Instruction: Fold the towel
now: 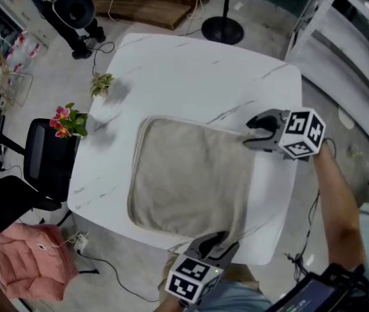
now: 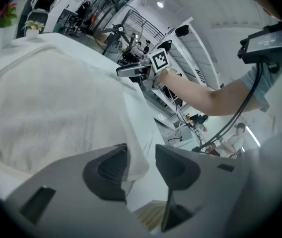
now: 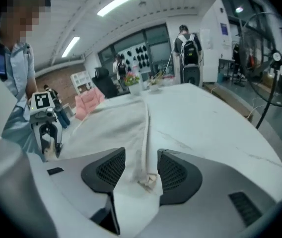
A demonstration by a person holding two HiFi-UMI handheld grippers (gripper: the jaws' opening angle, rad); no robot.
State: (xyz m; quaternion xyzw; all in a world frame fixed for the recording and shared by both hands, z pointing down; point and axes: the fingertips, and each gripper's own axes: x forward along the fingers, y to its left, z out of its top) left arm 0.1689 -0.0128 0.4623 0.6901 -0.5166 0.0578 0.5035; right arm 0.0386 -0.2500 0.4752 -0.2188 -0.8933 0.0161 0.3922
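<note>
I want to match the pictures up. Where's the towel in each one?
Head view: towel in the middle, spread flat on the table.
Left gripper view: towel fills the left side, down to the bottom.
Right gripper view: towel centre-left, stretching away up the picture.
Shared landmark: the white table.

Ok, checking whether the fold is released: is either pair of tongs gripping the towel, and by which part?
Nothing is held. The left tongs and right tongs stand open, each with a towel corner loose between its jaws.
</note>
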